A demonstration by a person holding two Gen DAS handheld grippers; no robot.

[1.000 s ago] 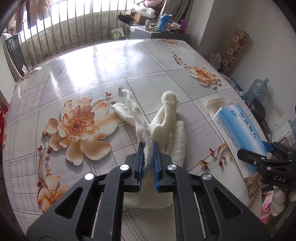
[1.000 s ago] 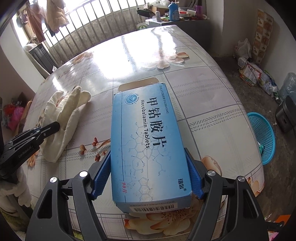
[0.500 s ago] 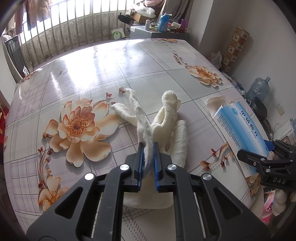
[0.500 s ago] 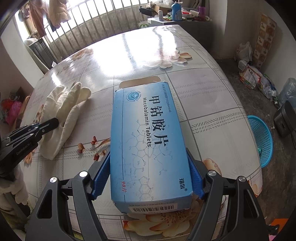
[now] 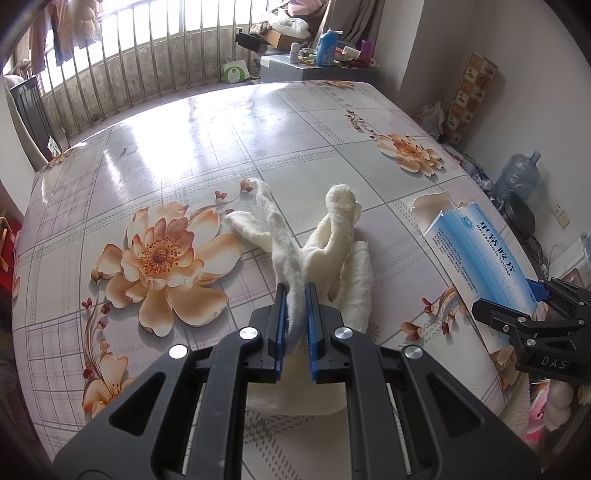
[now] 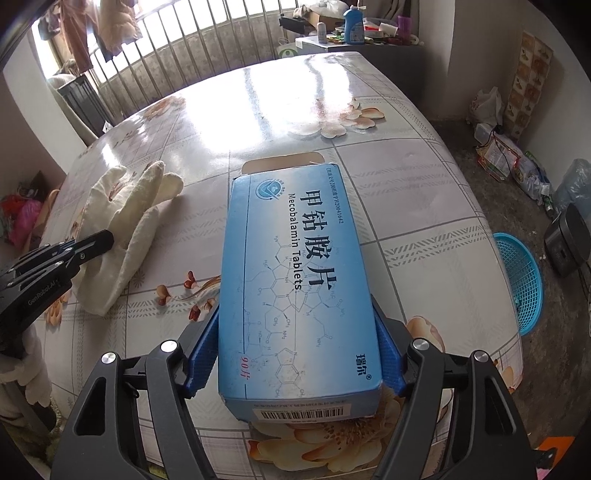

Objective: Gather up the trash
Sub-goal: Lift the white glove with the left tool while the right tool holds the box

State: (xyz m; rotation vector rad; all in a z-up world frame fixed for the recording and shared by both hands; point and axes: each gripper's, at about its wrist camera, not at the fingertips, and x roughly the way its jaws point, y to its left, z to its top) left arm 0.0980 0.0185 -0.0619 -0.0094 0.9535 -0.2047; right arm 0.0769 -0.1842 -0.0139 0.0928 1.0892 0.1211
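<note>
both claws loaded over the table (image 5: 177,140)

left view: left claw (image 5: 294,295) is clamped on a glove (image 5: 332,240) lying just ahead; loose cloth may slip out when lifted. right view: right claw (image 6: 297,334) is closing on the box (image 6: 295,280) between its pads; the open flap ahead could snag, or the card may crush.

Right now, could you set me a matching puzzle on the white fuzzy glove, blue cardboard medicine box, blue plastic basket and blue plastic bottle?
1. white fuzzy glove
2. blue cardboard medicine box
3. blue plastic basket
4. blue plastic bottle

A. on the floor
B. on the far cabinet
C. pinched in the left tool
D. far flap open

Pairs: 1-C, 2-D, 3-A, 4-B.
</note>
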